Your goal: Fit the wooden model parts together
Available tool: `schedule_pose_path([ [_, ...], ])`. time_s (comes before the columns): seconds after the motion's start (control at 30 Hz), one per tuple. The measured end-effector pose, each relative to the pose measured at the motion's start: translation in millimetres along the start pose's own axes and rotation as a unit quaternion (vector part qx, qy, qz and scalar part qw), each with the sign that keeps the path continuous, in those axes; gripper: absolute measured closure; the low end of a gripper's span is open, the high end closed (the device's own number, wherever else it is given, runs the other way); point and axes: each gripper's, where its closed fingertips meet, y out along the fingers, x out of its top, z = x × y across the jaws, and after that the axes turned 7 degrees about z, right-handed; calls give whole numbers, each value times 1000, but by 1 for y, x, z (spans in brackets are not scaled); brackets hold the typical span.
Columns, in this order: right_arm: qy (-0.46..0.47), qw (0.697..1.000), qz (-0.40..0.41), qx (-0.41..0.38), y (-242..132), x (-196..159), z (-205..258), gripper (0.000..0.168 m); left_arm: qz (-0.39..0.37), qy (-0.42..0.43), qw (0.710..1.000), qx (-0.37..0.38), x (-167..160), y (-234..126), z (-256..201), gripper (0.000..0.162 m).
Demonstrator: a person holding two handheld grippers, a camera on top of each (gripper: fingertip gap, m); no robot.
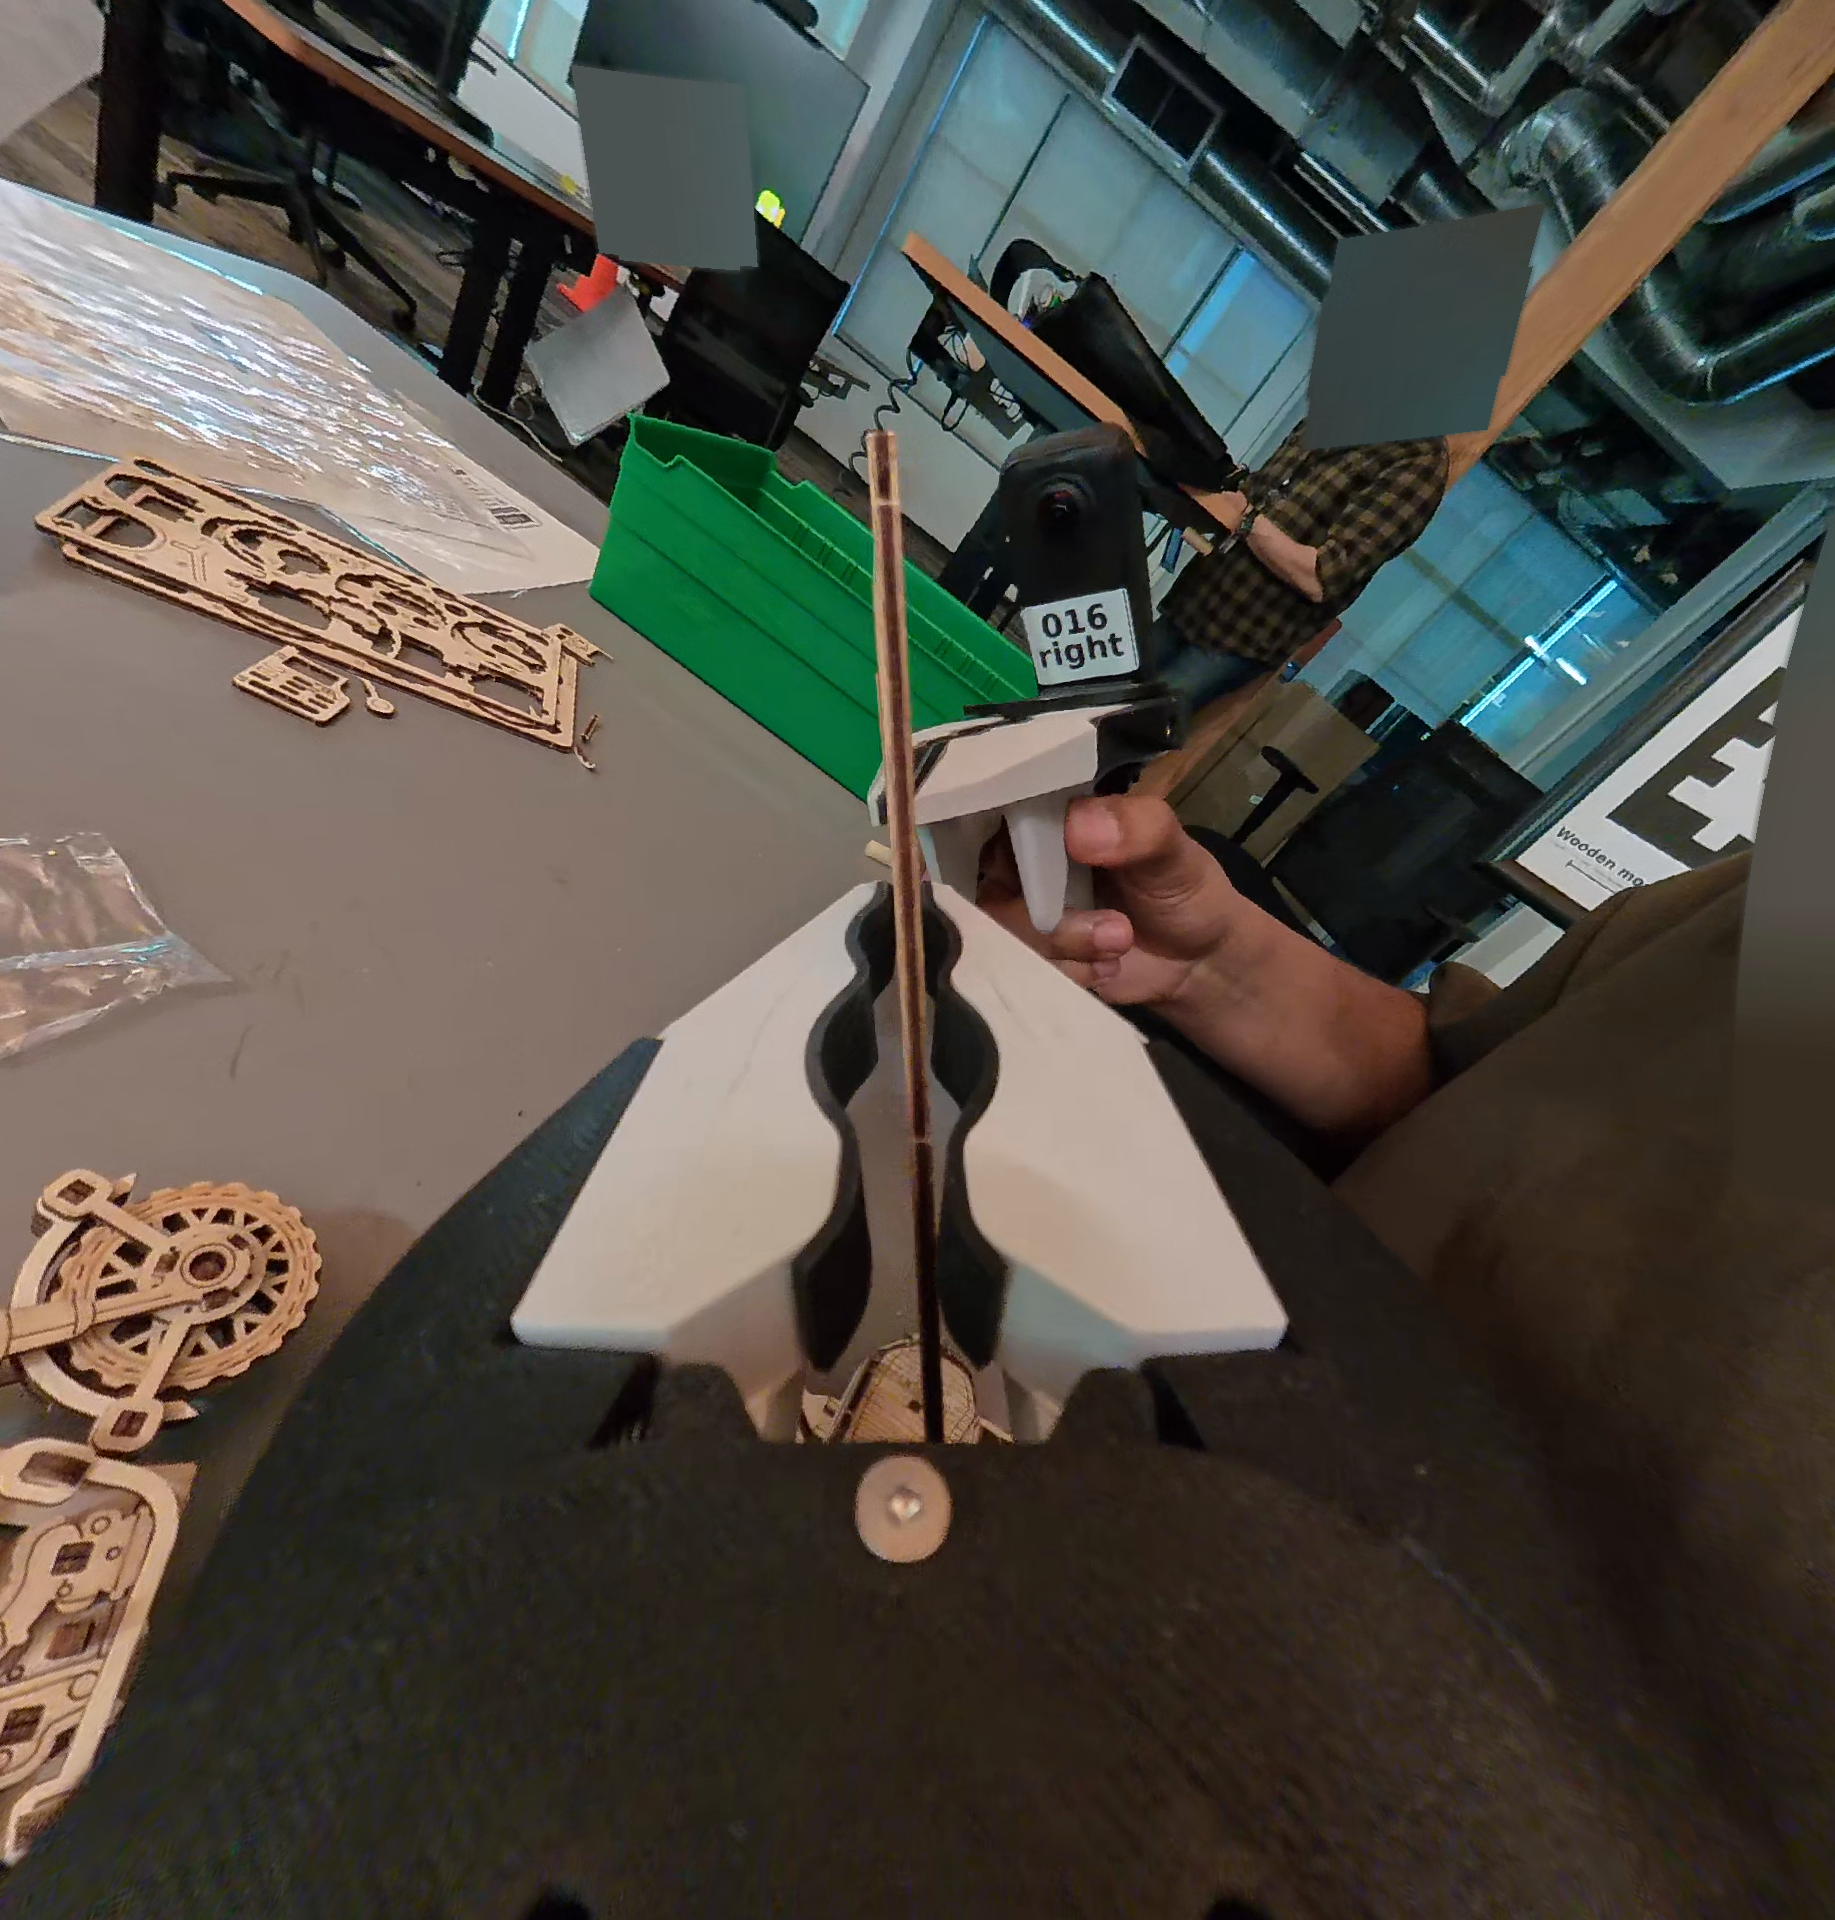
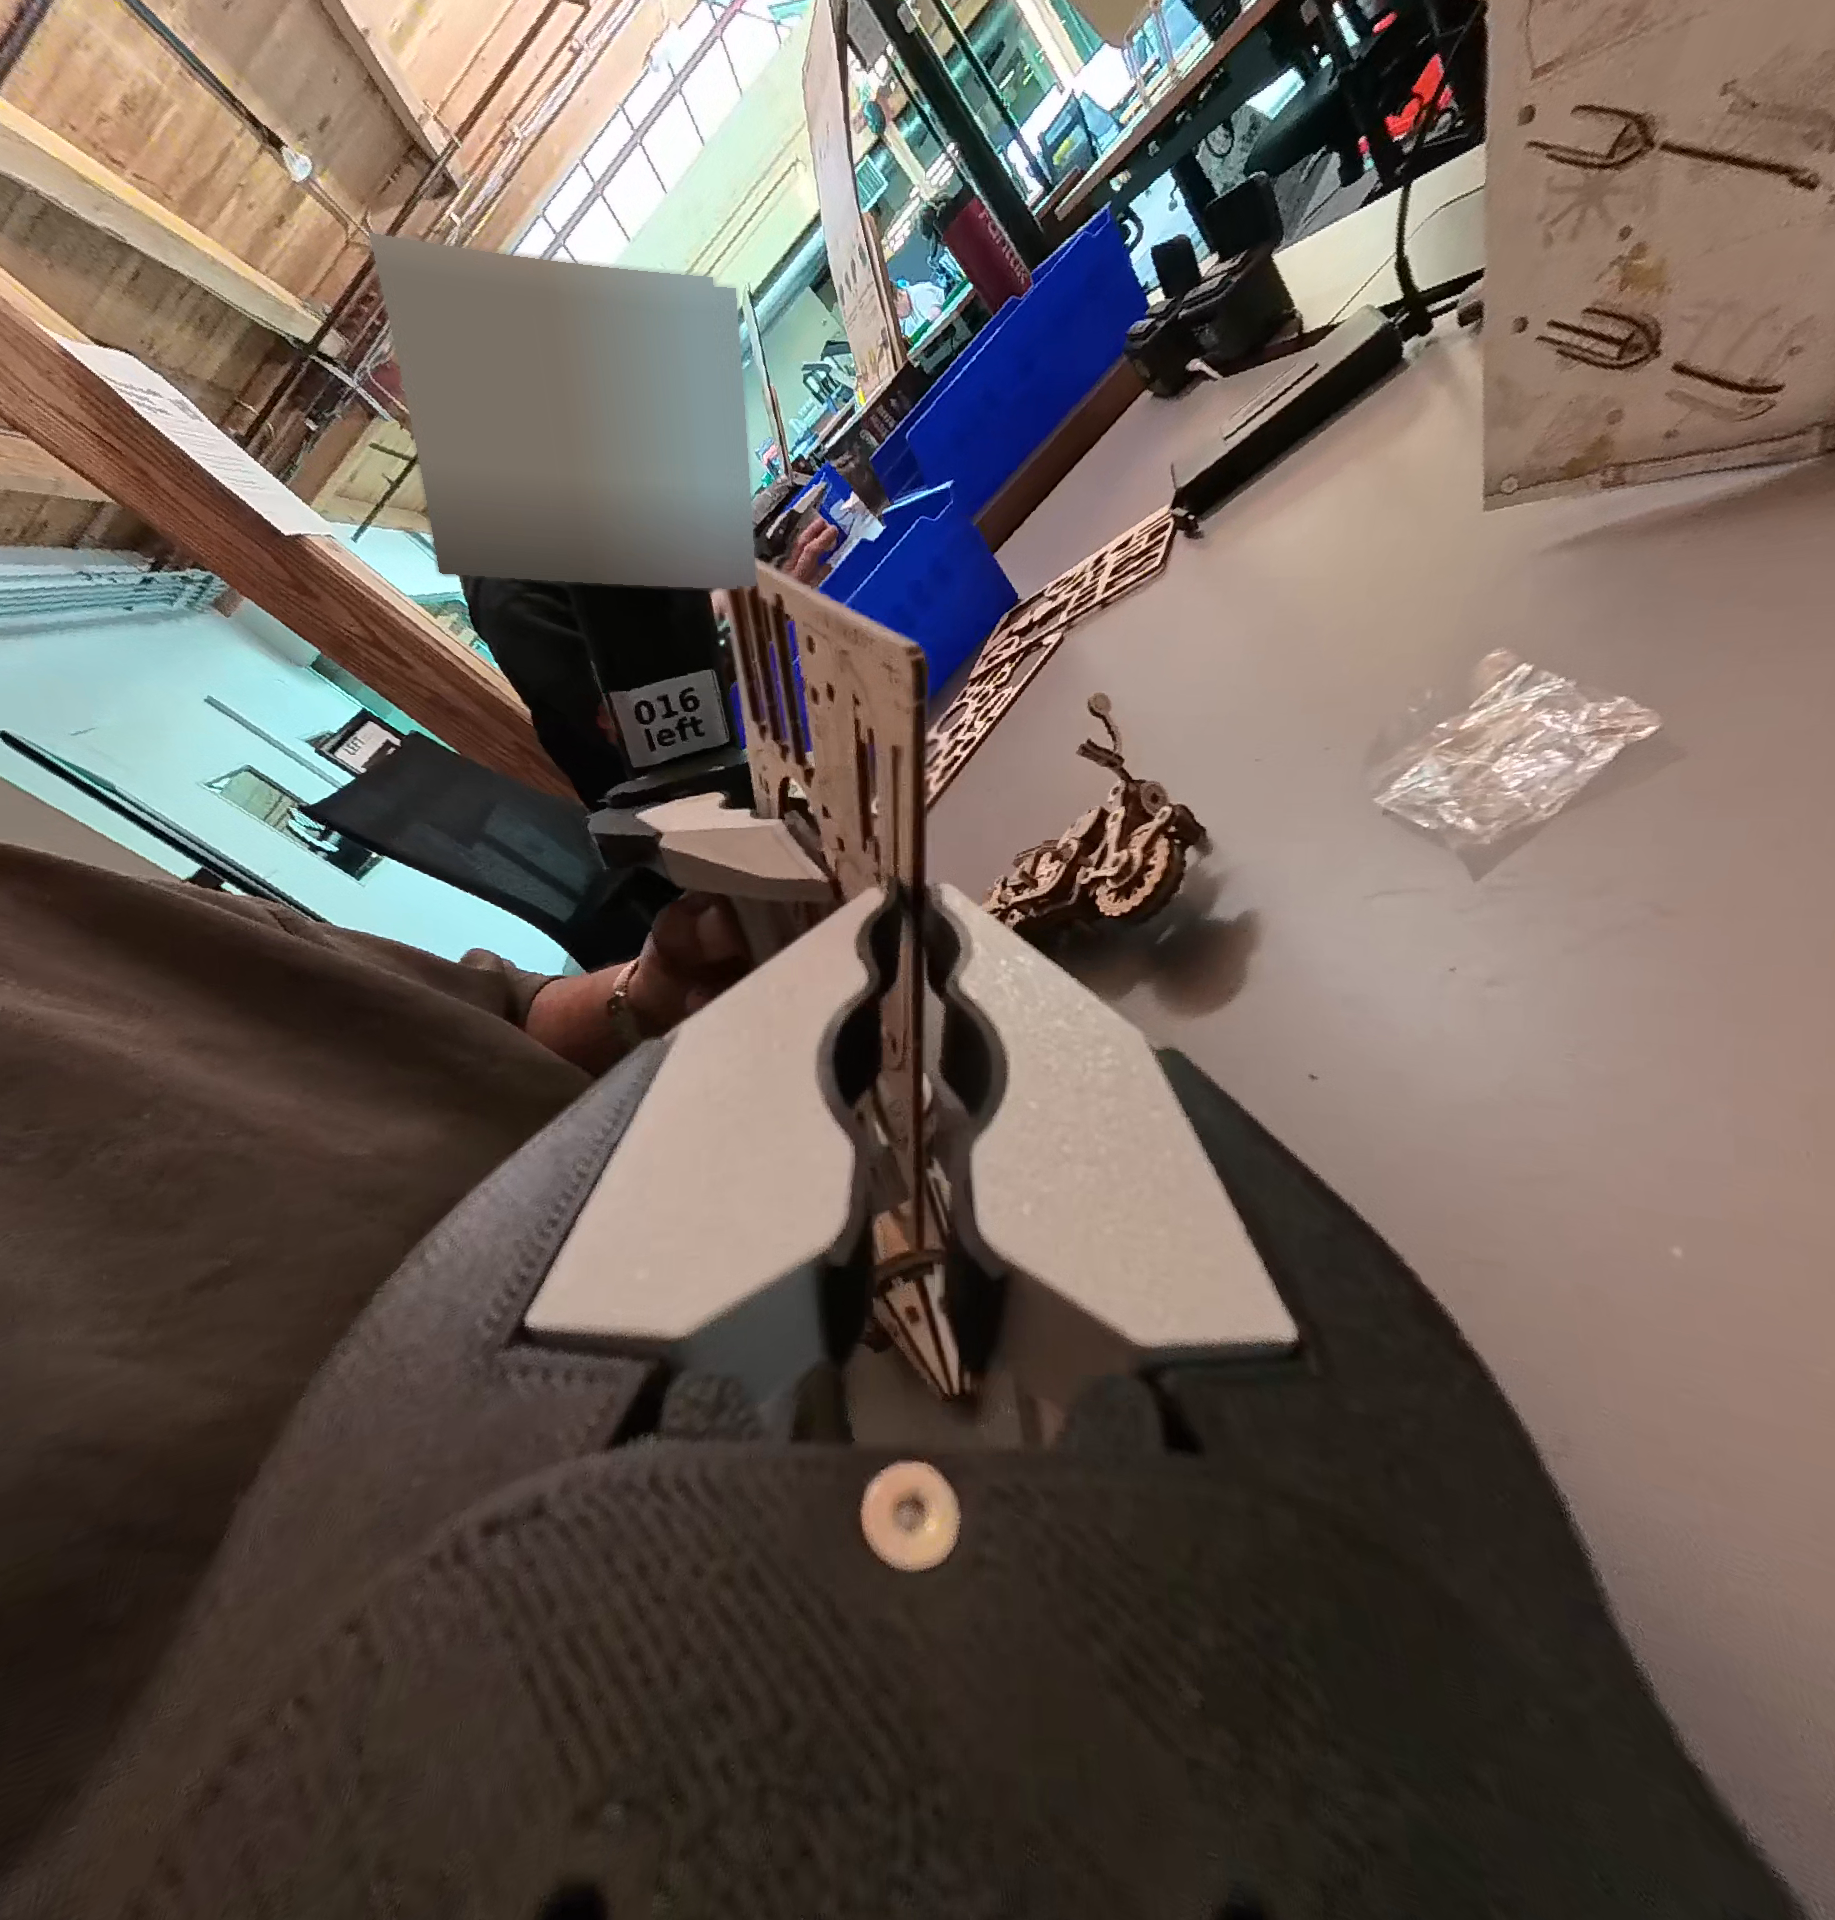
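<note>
Both grippers hold one thin laser-cut wooden parts sheet in the air above the grey table (image 1: pixel 497 894). In the left wrist view the sheet (image 1: pixel 889 623) shows edge-on, and my left gripper (image 1: pixel 905 896) is shut on it. The right gripper (image 1: pixel 897 795) clamps the same sheet farther along, with a hand on its handle. In the right wrist view my right gripper (image 2: pixel 908 902) is shut on the sheet (image 2: pixel 851 717), and the left gripper (image 2: pixel 788 847) grips it from the far side. A partly built wooden motorcycle (image 2: pixel 1100 852) lies on the table, and also shows in the left wrist view (image 1: pixel 165 1288).
A used parts sheet (image 1: pixel 321 592) and a small loose part (image 1: pixel 289 686) lie on the table. Crumpled plastic bags (image 1: pixel 51 935) (image 2: pixel 1505 748), a green bin (image 1: pixel 788 592), blue bins (image 2: pixel 996 468), another parts sheet (image 2: pixel 1038 644) and an upright board (image 2: pixel 1671 260) surround the work area. The grippers are tip to tip, or close to it.
</note>
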Motion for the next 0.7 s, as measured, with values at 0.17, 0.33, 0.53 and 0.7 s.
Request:
schedule_pose_path([
  [0.17, -30, 999, -1, -24, 0, 0, 1, 167, 3, 24, 1000, 9, -1, 0, -2, 161],
  [0.33, -68, 996, -2, -64, 2, 1, 0, 167, 4, 34, 999, 16, -1, -2, -1, 161],
  [0.53, -29, 999, -30, -12, -1, 8, 5, 166, -5, -5, 1000, -16, 1, -2, -2, 161],
  [0.7, -26, 999, -44, -13, -7, 14, 4, 167, 6, -5, 1000, -20, -3, 1, -4, 161],
])
